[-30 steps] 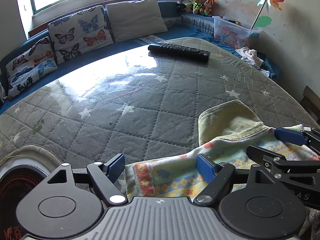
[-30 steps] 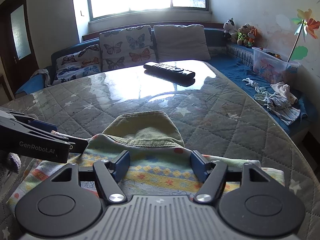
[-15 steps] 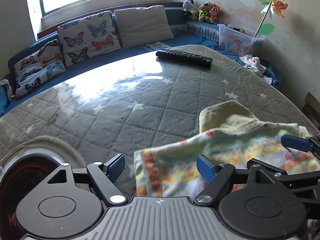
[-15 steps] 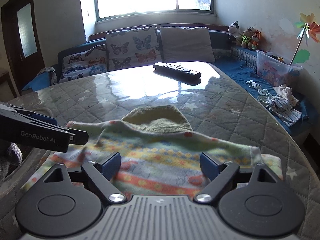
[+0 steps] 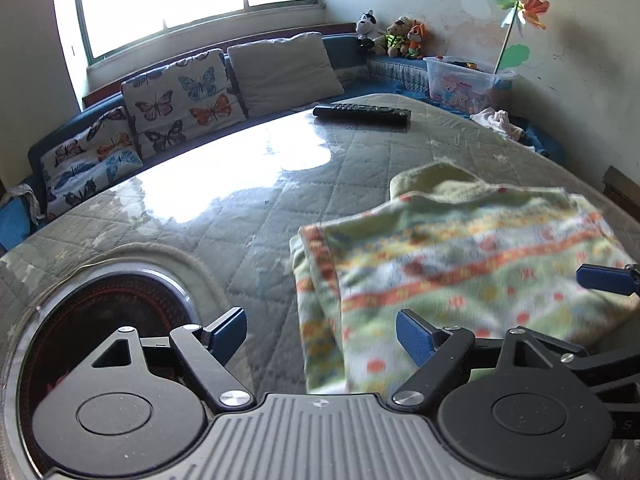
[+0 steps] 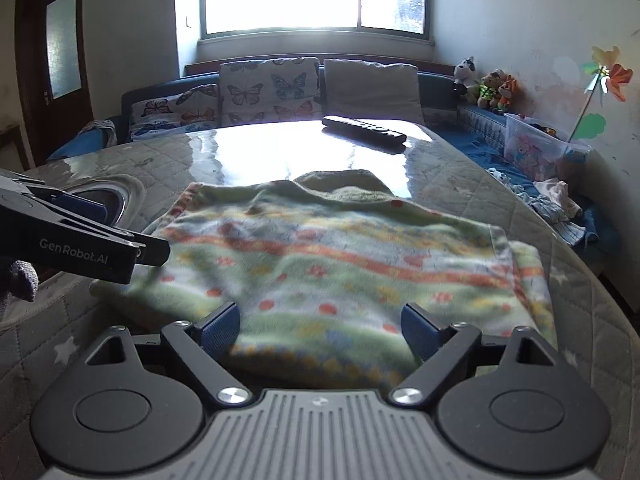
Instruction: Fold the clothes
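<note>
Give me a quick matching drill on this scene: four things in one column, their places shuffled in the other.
Things:
1 remote
2 garment
3 toy bin
4 butterfly cushion

Places:
A on the bench under the window
B lying on the near part of the table
C at the table's far edge
D on the bench by the right wall, beside the pinwheel

Pairs: 1-C, 2-B, 3-D, 4-A

Left claw (image 5: 322,334) spread wide, right claw (image 6: 320,326) spread wide, both empty, side by side, close together.
</note>
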Available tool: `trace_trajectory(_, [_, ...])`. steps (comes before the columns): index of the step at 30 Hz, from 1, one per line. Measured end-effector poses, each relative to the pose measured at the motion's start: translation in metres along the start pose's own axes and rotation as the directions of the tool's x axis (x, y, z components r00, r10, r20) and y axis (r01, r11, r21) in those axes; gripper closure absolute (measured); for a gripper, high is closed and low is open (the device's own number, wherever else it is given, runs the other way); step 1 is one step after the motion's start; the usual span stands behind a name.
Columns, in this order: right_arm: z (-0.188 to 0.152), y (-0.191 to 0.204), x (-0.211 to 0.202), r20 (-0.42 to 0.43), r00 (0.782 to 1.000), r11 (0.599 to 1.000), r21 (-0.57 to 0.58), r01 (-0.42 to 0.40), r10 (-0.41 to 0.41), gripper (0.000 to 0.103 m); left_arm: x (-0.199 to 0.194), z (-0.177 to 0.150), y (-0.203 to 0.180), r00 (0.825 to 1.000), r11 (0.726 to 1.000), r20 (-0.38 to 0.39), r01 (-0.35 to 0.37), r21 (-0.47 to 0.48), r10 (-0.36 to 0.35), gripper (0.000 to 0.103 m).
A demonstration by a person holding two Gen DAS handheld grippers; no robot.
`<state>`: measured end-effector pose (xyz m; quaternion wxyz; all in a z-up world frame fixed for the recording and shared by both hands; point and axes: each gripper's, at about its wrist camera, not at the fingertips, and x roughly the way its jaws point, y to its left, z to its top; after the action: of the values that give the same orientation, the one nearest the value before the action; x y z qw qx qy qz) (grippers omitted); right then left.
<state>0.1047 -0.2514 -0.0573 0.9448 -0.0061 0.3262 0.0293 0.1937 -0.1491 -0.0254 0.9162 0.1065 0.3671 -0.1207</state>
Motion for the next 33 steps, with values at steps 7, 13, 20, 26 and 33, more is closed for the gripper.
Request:
trace_trajectory(7, [-0.012, 0.010, -0.017, 0.012, 1.000, 0.999, 0.037, 0.019, -0.019, 0.003, -0.020, -0.020, 0.011, 1.000, 1.000, 0.026, 0.017, -0.024, -0.016, 0.011])
trace_trajectory(13, [-0.024, 0.021, -0.030, 0.021, 0.999, 0.998, 0.046, 0.033, -0.034, 0.000, -0.050, -0.040, 0.019, 0.997, 0.998, 0.064, 0.039, -0.041, -0.036, 0.002])
trace_trajectory(20, [-0.031, 0.028, -0.046, 0.037, 0.998, 0.996, 0.074, 0.040, -0.043, 0.000, -0.077, -0.057, 0.024, 0.993, 0.997, 0.106, 0.059, -0.054, -0.053, 0.000])
trace_trajectory(26, [-0.041, 0.037, -0.055, 0.031, 0.996, 0.994, 0.067, 0.084, -0.087, 0.000, -0.093, -0.073, 0.023, 0.990, 0.996, 0.129, 0.064, -0.065, -0.055, 0.000])
trace_trajectory(33, [-0.053, 0.036, -0.068, 0.047, 0.994, 0.988, 0.126, 0.093, -0.099, 0.000, -0.104, -0.088, 0.018, 0.990, 0.997, 0.138, 0.033, -0.068, -0.024, 0.000])
